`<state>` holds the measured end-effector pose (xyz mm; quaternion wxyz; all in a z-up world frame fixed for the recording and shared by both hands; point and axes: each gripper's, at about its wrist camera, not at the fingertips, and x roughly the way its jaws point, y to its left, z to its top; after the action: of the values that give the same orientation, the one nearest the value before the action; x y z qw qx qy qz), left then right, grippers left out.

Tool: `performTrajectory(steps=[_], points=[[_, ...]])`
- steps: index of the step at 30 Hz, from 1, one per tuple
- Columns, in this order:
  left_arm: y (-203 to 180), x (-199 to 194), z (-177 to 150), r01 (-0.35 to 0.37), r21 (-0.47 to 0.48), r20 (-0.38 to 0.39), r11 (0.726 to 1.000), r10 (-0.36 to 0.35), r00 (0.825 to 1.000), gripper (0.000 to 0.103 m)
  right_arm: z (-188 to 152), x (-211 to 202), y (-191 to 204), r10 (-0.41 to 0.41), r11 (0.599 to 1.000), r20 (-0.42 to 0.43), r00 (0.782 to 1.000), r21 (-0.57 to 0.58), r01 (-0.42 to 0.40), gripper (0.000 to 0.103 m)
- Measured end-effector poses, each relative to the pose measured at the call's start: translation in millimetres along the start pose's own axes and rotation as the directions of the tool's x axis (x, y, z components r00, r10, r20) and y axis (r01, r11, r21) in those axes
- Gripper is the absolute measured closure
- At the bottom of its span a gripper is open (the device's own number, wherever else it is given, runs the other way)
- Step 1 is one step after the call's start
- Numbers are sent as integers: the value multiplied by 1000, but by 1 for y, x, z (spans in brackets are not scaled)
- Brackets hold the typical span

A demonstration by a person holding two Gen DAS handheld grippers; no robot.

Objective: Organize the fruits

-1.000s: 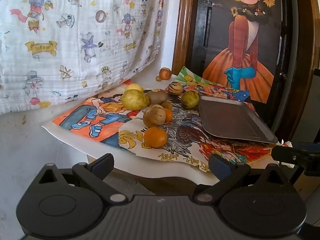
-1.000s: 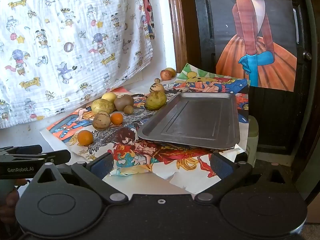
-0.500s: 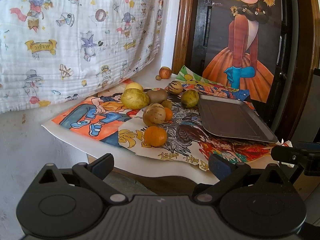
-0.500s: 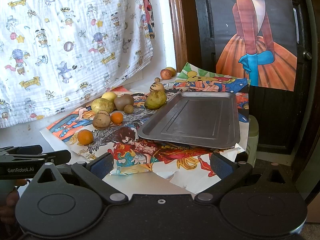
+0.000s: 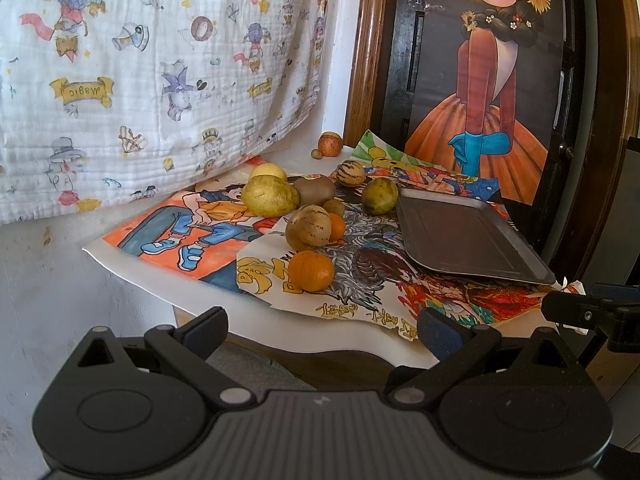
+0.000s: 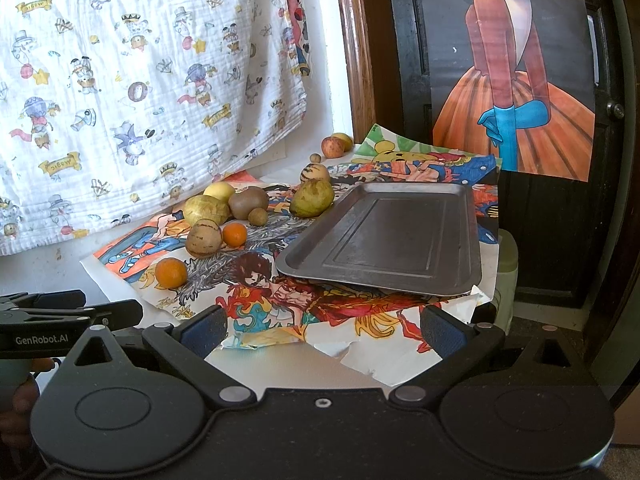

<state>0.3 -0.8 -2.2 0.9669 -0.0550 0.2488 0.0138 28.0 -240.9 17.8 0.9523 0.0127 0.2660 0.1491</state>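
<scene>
Both tools hang back from the table edge with nothing between their fingers, which suits a start: from here each camera takes in the whole spread. The left gripper has its 2 blue-padded fingers spread wide, and straight ahead of it lies the nearest round orange fruit, loose on the coloured cartoon paper sheets. Beyond that fruit sits a tight cluster, among it a tan striped round fruit and a large yellow-green pear-shaped fruit. The right gripper is likewise spread and empty, and ahead of it, slightly to its right, lies the empty dark metal rectangular tray, probably the place meant for the fruit. A small red apple lies far ahead, near the wall.
</scene>
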Motion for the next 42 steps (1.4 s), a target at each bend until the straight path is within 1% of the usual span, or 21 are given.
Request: performTrajectory(steps=[42], points=[[-1, 1, -4, 2, -6, -7, 1000, -2, 1000, 0, 3, 3, 1, 1, 1000, -9, 1000, 0, -1, 0]])
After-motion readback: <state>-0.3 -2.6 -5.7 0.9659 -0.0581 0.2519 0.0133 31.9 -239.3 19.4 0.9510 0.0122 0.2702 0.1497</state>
